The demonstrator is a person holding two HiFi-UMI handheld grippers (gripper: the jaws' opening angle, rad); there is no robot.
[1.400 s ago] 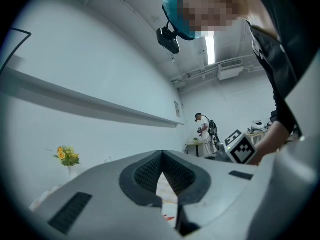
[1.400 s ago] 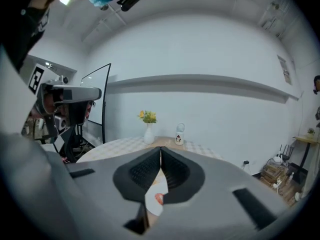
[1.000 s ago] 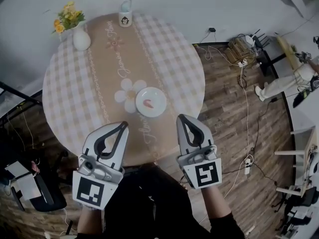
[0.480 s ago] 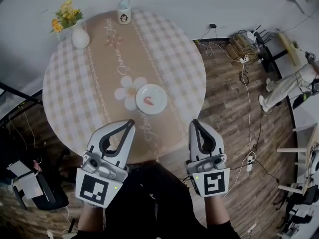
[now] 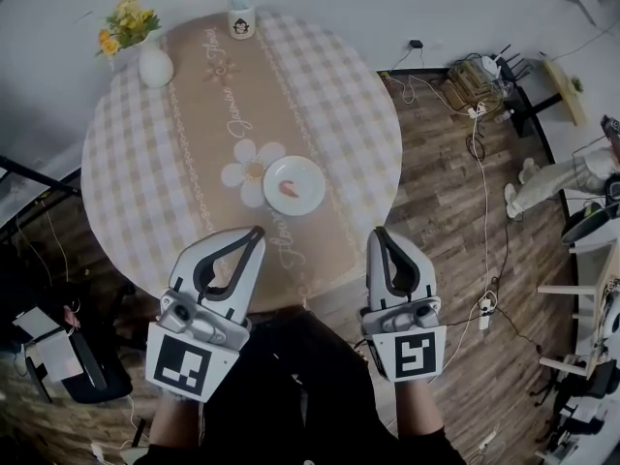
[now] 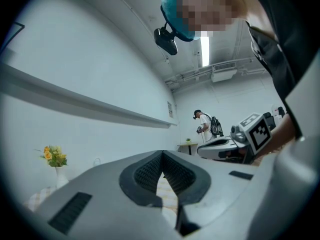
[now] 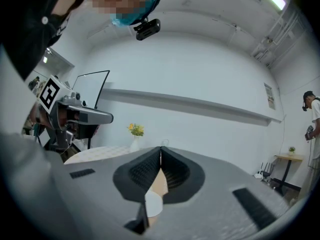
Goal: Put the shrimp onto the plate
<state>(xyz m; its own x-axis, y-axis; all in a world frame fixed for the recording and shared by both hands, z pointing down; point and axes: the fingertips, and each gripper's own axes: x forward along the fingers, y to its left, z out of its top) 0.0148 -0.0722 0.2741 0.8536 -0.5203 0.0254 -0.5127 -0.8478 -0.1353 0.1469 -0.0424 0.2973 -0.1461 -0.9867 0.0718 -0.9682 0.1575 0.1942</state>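
A pink shrimp lies on the small white plate near the middle of the round checked table. My left gripper hovers over the table's near edge, shut, with nothing between its tips. My right gripper hangs past the table's near right edge, shut and empty, its tips meeting. Through its jaws the plate shows low down. Both grippers are well short of the plate.
A white vase of yellow flowers and a mug stand at the table's far side. Cables and a power strip lie on the wood floor to the right. A chair sits at the lower left. Another person stands far right.
Both grippers have drawn back toward me from the plate, the right one farther to the right and off the table edge. The shrimp stays on the plate.
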